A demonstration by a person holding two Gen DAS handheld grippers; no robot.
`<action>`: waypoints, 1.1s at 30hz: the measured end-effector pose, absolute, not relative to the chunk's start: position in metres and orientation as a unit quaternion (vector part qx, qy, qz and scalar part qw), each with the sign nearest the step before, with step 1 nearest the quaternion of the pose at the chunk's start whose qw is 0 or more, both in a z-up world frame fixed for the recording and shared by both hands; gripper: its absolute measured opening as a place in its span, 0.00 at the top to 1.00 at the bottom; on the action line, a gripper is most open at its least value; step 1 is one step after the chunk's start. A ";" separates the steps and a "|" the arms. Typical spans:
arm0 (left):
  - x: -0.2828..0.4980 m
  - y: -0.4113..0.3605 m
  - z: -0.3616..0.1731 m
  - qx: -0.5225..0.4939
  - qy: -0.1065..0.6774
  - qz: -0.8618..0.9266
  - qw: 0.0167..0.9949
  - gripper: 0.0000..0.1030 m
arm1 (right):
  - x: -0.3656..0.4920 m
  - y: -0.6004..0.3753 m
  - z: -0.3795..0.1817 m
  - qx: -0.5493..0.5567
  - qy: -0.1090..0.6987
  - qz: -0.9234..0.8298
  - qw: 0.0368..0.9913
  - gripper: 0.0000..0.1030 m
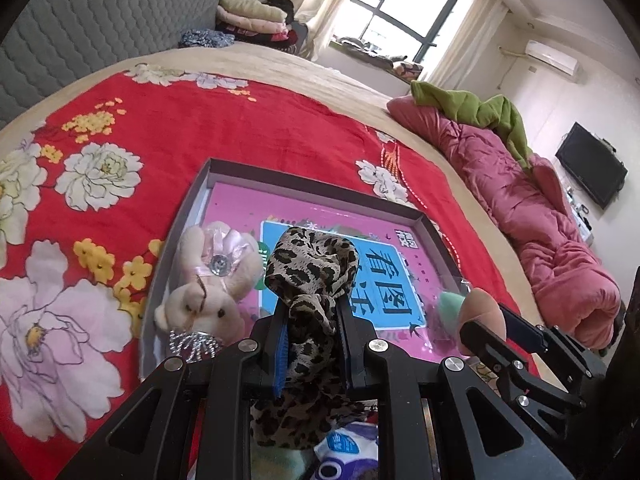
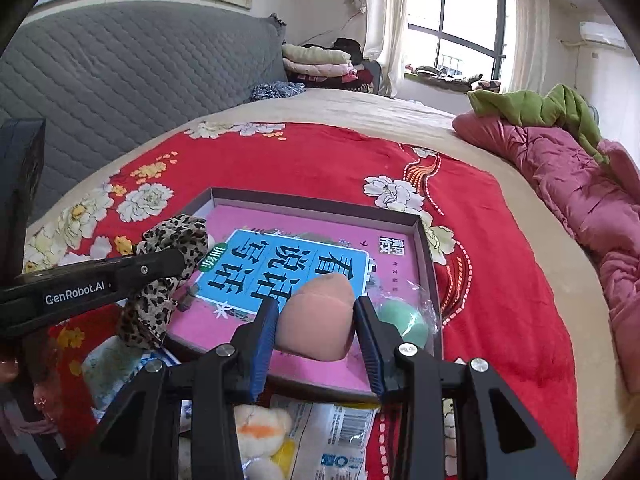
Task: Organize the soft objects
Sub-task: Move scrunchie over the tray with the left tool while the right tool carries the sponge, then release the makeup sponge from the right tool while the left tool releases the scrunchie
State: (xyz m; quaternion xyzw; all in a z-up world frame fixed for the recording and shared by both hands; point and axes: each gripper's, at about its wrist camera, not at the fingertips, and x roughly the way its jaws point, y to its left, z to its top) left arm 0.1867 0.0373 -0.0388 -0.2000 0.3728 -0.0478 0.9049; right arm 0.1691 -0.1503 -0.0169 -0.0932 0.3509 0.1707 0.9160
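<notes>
Delivery step: we carry both loads over the box (image 1: 224,168) at frame centre; left gripper (image 1: 310,344) clamps the scarf (image 1: 312,256), right gripper (image 2: 316,332) clamps the sponge (image 2: 320,316); next we lower and release inside

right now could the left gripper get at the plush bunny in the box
Probably not yet: the left gripper is shut on the leopard scarf. The plush bunny lies uncovered in the box just beside it, so the path itself looks free.
</notes>
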 end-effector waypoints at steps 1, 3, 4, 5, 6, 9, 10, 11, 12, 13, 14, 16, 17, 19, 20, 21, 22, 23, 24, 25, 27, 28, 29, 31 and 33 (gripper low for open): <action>0.188 0.037 -0.040 -0.201 0.373 -0.049 0.905 0.80 | 0.171 -0.149 -0.018 -0.097 0.353 0.168 0.915 0.61; 0.193 0.036 -0.045 -0.200 0.376 -0.054 0.903 0.80 | 0.176 -0.147 -0.021 -0.101 0.357 0.163 0.914 0.61; 0.195 0.036 -0.047 -0.201 0.377 -0.055 0.902 0.80 | 0.178 -0.146 -0.022 -0.102 0.360 0.162 0.913 0.61; 0.197 0.037 -0.048 -0.202 0.379 -0.057 0.901 0.80 | 0.180 -0.145 -0.023 -0.104 0.363 0.159 0.912 0.61; 0.198 0.037 -0.050 -0.203 0.380 -0.058 0.901 0.80 | 0.182 -0.145 -0.024 -0.105 0.366 0.158 0.911 0.61; 0.203 0.037 -0.054 -0.204 0.383 -0.064 0.899 0.80 | 0.188 -0.142 -0.029 -0.118 0.376 0.157 0.905 0.61; 0.205 0.037 -0.055 -0.203 0.384 -0.065 0.898 0.80 | 0.189 -0.141 -0.031 -0.122 0.379 0.157 0.904 0.61; 0.207 0.035 -0.057 -0.202 0.386 -0.068 0.898 0.80 | 0.190 -0.141 -0.032 -0.123 0.382 0.157 0.902 0.61; 0.208 0.035 -0.058 -0.201 0.387 -0.068 0.897 0.80 | 0.191 -0.141 -0.034 -0.124 0.385 0.157 0.901 0.61; 0.209 0.034 -0.059 -0.201 0.388 -0.071 0.896 0.80 | 0.192 -0.141 -0.035 -0.125 0.387 0.155 0.900 0.61; 0.211 0.032 -0.061 -0.199 0.393 -0.075 0.895 0.80 | 0.193 -0.141 -0.036 -0.126 0.391 0.155 0.898 0.61; 0.214 0.029 -0.063 -0.193 0.396 -0.079 0.894 0.80 | 0.196 -0.141 -0.040 -0.131 0.400 0.155 0.894 0.61; 0.216 0.026 -0.064 -0.192 0.397 -0.082 0.894 0.80 | 0.196 -0.141 -0.042 -0.134 0.404 0.153 0.892 0.61; 0.218 0.024 -0.064 -0.189 0.398 -0.087 0.894 0.80 | 0.197 -0.142 -0.044 -0.133 0.409 0.154 0.890 0.61; 0.219 0.023 -0.064 -0.187 0.397 -0.086 0.894 0.80 | 0.197 -0.143 -0.045 -0.132 0.410 0.154 0.889 0.61; 0.220 0.023 -0.065 -0.186 0.397 -0.087 0.894 0.80 | 0.197 -0.142 -0.046 -0.132 0.412 0.156 0.888 0.61; 0.219 0.023 -0.065 -0.186 0.398 -0.087 0.894 0.80 | 0.197 -0.142 -0.047 -0.131 0.415 0.158 0.886 0.61; 0.220 0.023 -0.066 -0.187 0.399 -0.087 0.893 0.80 | 0.197 -0.142 -0.047 -0.131 0.417 0.159 0.885 0.61; 0.220 0.023 -0.066 -0.186 0.400 -0.087 0.893 0.80 | 0.198 -0.142 -0.048 -0.129 0.418 0.160 0.885 0.61; 0.221 0.024 -0.067 -0.186 0.400 -0.086 0.893 0.80 | 0.197 -0.141 -0.048 -0.127 0.419 0.163 0.884 0.61; 0.222 0.025 -0.068 -0.187 0.402 -0.087 0.892 0.80 | 0.197 -0.139 -0.050 -0.126 0.426 0.170 0.880 0.61; 0.222 0.025 -0.068 -0.186 0.402 -0.087 0.892 0.80 | 0.197 -0.139 -0.051 -0.129 0.430 0.171 0.877 0.61; 0.223 0.024 -0.069 -0.186 0.403 -0.088 0.892 0.80 | 0.197 -0.138 -0.053 -0.131 0.432 0.170 0.876 0.61; 0.223 0.024 -0.070 -0.185 0.405 -0.089 0.891 0.80 | 0.196 -0.137 -0.056 -0.131 0.439 0.172 0.872 0.61; 0.224 0.022 -0.071 -0.180 0.407 -0.087 0.891 0.80 | 0.196 -0.137 -0.058 -0.133 0.443 0.168 0.871 0.61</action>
